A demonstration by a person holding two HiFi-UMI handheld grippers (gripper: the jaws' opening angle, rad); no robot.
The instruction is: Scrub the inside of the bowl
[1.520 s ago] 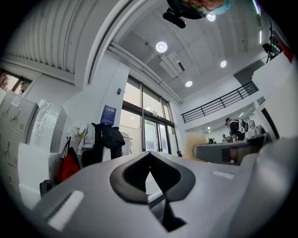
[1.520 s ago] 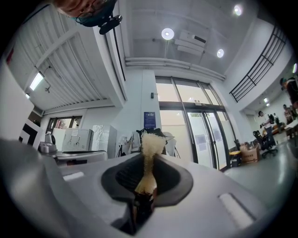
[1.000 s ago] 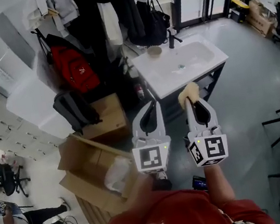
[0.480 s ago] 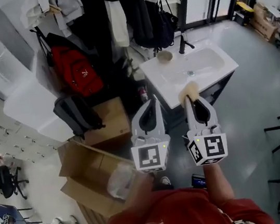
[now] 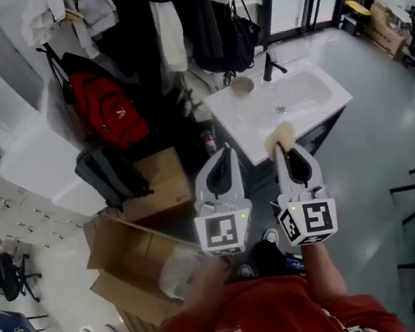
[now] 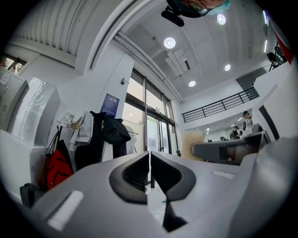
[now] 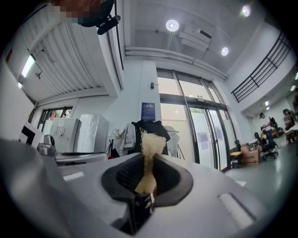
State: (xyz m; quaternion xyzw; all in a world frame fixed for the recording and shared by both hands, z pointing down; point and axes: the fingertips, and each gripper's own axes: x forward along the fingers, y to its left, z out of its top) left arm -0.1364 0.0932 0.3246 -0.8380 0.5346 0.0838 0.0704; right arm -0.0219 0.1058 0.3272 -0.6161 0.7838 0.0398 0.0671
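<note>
The sink top (image 5: 255, 122) is white, smooth and glossy; the tap (image 5: 267, 66) on it is black and matt. The sponge (image 7: 148, 153) is pale yellow, rough and porous. The left gripper (image 5: 225, 153) and right gripper (image 5: 282, 149) have light grey matt plastic shells and black ribbed pads (image 7: 123, 179). The boxes (image 5: 119, 246) are brown matt cardboard, the backpack (image 5: 108, 107) red woven cloth, the floor (image 5: 376, 142) grey, smooth, faintly shiny.

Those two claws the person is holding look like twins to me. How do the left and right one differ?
The right claw is clamped on a pale yellow sponge that sticks out past its tips; the left claw holds nothing. The left claw's jaws meet; the right claw's are kept slightly apart by the sponge. Both share the same pale grey shape, side by side, pointing towards the sink.
</note>
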